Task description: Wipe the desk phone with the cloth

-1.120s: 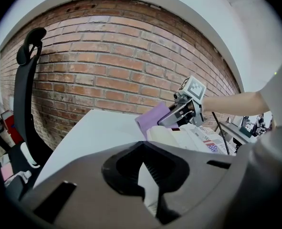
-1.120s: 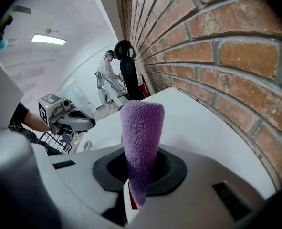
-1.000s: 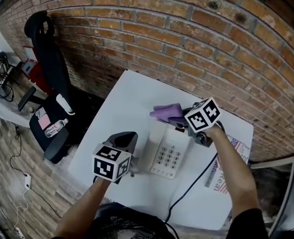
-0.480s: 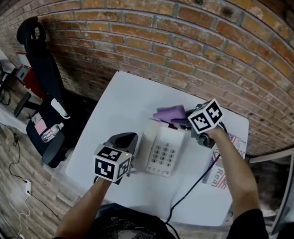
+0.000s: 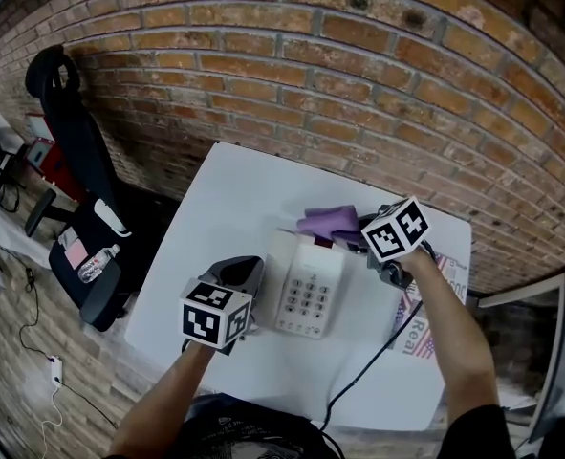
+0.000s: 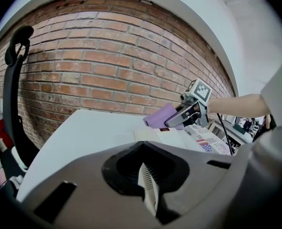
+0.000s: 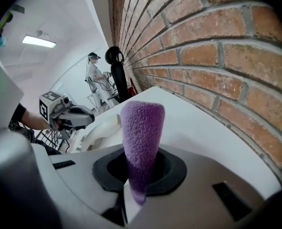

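Observation:
A white desk phone (image 5: pixel 307 287) lies in the middle of the white table (image 5: pixel 225 199), keypad facing up. My right gripper (image 5: pixel 353 233) is shut on a purple cloth (image 5: pixel 330 223), which hangs over the phone's far end by the brick wall. In the right gripper view the cloth (image 7: pixel 140 137) stands up between the jaws, with the phone (image 7: pixel 101 130) to the left. My left gripper (image 5: pixel 248 273) hovers near the phone's left side. Its jaws (image 6: pixel 148 185) are shut with nothing between them. From there the cloth (image 6: pixel 160 117) and right gripper (image 6: pixel 182 115) show beyond the phone (image 6: pixel 168 136).
A brick wall (image 5: pixel 358 84) borders the table's far side. A printed paper (image 5: pixel 423 325) lies at the table's right, and a black cable (image 5: pixel 366 373) runs from the phone to the near edge. A black office chair (image 5: pixel 83 161) stands left of the table. A person (image 7: pixel 95 75) stands far off.
The head view has shifted a little. My right gripper with the cloth stays at the phone's far end, and the left gripper holds its place beside the phone.

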{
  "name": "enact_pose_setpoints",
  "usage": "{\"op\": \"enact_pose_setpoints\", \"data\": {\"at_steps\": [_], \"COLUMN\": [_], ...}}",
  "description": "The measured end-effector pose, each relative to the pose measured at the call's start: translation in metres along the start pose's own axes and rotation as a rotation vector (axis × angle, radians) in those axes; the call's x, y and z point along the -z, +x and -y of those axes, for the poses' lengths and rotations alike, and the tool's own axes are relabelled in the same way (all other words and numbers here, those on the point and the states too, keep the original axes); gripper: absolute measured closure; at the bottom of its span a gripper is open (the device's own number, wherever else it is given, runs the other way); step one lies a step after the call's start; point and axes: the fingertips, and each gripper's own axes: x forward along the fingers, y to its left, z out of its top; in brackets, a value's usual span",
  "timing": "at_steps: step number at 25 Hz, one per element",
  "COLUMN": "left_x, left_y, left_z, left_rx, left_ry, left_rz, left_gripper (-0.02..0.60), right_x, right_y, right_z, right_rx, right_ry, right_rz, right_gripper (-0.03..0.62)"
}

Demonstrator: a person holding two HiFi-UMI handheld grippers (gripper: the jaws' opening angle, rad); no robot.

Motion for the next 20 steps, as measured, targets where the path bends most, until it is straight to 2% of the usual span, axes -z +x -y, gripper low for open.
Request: {"op": "enact_pose_setpoints", "data": {"at_steps": [11, 20], "left_x": [-0.014, -0.030], "left_y": [-0.005, -0.031], "left_z": [0.009, 0.007], "left_rx": [0.032, 0.085], "left_ry": [0.033, 0.062], "left_rz": [0.019, 0.072], "left_gripper": [0.577, 0.577], "right_x": [-0.006, -0.007], "right_y": [-0.053, -0.100], "right_z": [-0.020, -0.064], "right_rx": [0.138, 0.316], "right_ry": [0.003, 0.080], "right_rz": [0.138, 0.318], "right_gripper": [0.548, 0.548]}}
